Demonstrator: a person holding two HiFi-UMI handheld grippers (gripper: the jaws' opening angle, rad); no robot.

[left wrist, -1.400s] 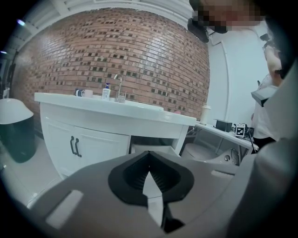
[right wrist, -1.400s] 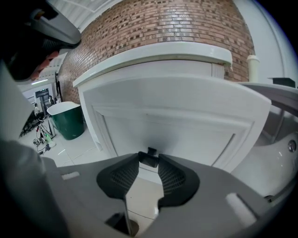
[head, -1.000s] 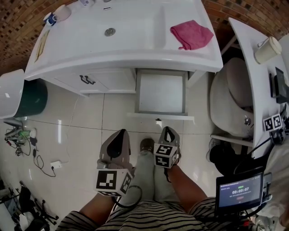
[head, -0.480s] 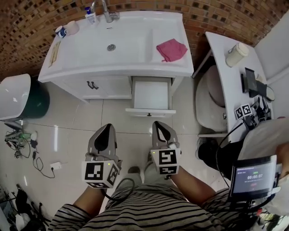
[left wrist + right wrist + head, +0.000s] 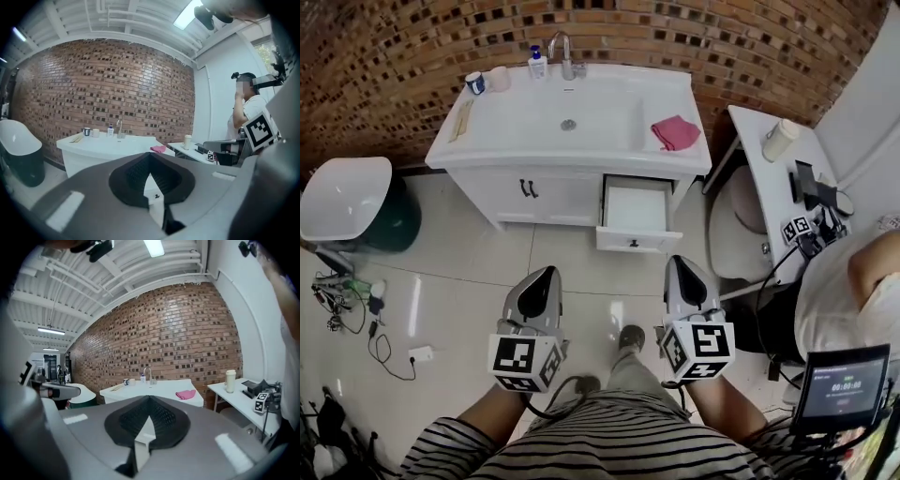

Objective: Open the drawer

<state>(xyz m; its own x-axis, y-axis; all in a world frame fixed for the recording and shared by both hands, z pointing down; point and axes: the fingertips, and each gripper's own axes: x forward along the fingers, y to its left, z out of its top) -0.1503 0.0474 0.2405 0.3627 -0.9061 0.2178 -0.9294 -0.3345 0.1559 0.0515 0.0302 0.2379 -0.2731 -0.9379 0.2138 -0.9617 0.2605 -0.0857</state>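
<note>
The white drawer [image 5: 637,211] under the vanity counter [image 5: 534,127] stands pulled out, its front panel [image 5: 639,241] with a small dark knob facing me. Both grippers hover over the floor tiles in front of it, apart from it. My left gripper [image 5: 546,274] points toward the cabinet doors [image 5: 530,192], jaws shut and empty. My right gripper [image 5: 680,262] points toward the drawer's right side, also shut on nothing. In the left gripper view the jaw tips [image 5: 150,154] meet, and a strip of the drawer front [image 5: 157,197] shows below them. The right gripper view shows its tips [image 5: 149,398] closed below the vanity.
A pink cloth [image 5: 675,131], a faucet [image 5: 562,47] and cups [image 5: 487,80] sit on the counter. A white toilet [image 5: 342,197] stands left, with cables [image 5: 347,300] on the floor. Right are a side table [image 5: 764,178] with a cup [image 5: 781,139], a person [image 5: 853,281] and a screen [image 5: 847,380].
Both grippers have risen and drawn back from the open drawer, which now looks smaller and farther. The whole vanity and brick wall have come into view. The drawer stays open.
</note>
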